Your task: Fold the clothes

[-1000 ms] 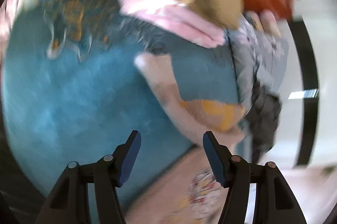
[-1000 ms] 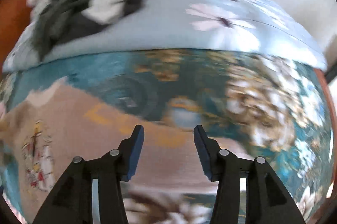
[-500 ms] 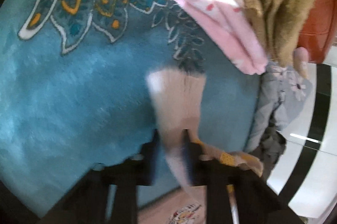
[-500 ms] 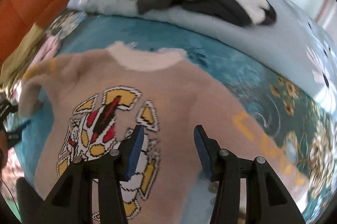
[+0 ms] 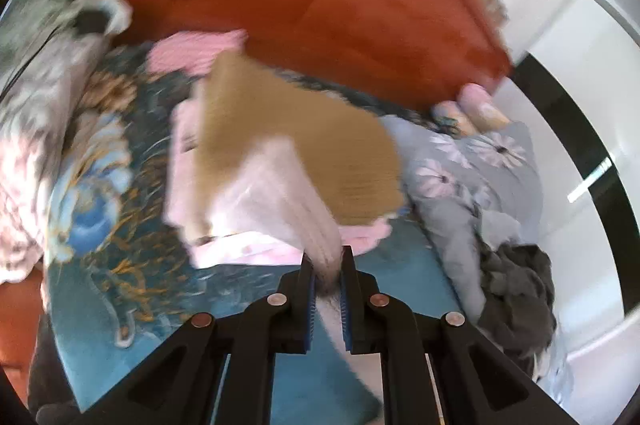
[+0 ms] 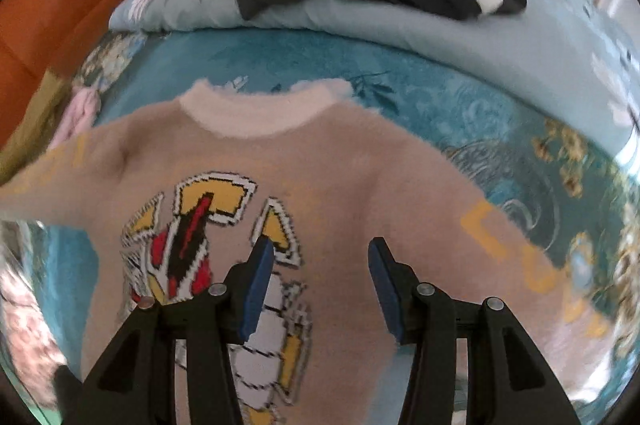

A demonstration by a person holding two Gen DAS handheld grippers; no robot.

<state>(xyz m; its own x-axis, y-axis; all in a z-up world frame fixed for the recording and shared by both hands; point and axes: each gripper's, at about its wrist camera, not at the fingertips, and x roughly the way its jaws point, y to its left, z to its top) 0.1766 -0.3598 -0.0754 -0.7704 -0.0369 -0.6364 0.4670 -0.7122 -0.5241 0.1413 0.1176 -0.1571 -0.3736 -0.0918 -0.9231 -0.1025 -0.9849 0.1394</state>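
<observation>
- Left gripper pinches the sleeve cuff; fuzzy knit could slip out.
- Right gripper hovers wide over the sweater; unpinned, the body may drag.

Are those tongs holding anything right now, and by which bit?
The left tongs pinch the fuzzy beige knit sweater by its pale sleeve cuff. The right tongs are open, holding nothing.

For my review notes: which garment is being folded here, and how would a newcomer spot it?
On the teal bedspread, in front of the grey quilt with dark clothes, lies a beige sweater. Unlike its neighbours, it has a pale collar and a yellow, red and white rocket-like picture on the chest.
</observation>
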